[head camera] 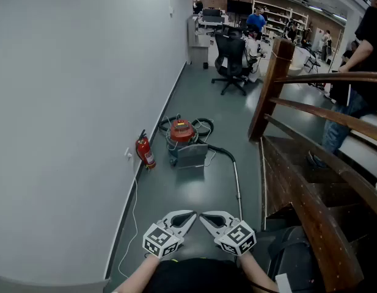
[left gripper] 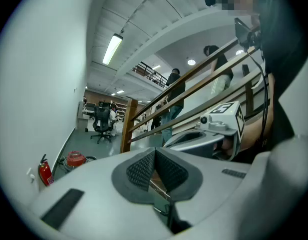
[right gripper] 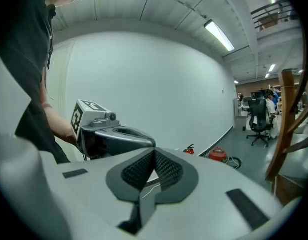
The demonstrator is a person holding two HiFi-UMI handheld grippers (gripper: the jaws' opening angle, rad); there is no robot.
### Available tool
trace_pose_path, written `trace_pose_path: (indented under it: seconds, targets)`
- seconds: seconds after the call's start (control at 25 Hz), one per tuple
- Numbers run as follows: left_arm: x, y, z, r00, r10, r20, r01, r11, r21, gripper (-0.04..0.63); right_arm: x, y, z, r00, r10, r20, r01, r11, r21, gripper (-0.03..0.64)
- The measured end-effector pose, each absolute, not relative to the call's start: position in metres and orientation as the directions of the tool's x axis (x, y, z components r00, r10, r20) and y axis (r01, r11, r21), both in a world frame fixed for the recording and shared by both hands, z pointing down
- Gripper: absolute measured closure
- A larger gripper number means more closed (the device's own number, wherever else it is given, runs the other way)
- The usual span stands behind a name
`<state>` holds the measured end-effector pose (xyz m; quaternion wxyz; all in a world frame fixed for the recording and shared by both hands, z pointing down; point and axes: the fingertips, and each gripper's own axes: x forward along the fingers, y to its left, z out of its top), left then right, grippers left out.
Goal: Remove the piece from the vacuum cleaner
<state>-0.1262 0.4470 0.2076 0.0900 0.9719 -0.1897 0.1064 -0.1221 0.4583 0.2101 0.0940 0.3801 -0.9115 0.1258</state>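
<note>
Nearest, my left gripper (head camera: 187, 216): fingers closed together, nothing held. Beside it, my right gripper (head camera: 206, 217): fingers likewise closed, empty. Farther out on the grey floor (head camera: 194, 188): red-topped vacuum cleaner (head camera: 181, 140) near the wall, its wand (head camera: 237, 185) stretching back toward me; red fire extinguisher (head camera: 145, 152) just left of it. Beyond: black office chair (head camera: 230, 58).

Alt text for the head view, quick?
The left claw and right claw, both shut and empty, point toward a red-topped vacuum cleaner standing by the wall. Its wand runs back toward them; a fire extinguisher stands left of it, a wooden staircase at right.
</note>
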Motion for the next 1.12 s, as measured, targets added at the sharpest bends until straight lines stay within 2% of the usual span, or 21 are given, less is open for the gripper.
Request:
trace_pose_path:
  seconds: [0.6,1.12]
  targets:
    - [-0.115,0.451,0.206,0.897,-0.372,0.237,-0.410,-0.902,0.133,0.588,-0.104,0.458,0.208,-0.688,-0.686,0.238,-0.725,0.662,-0.189,0.604]
    - [-0.098,0.465,0.213,0.882,-0.395,0.256,-0.436,-0.890,0.130,0.588,-0.087,0.476,0.216,-0.731,-0.636,0.248,-0.679,0.714,-0.171,0.604]
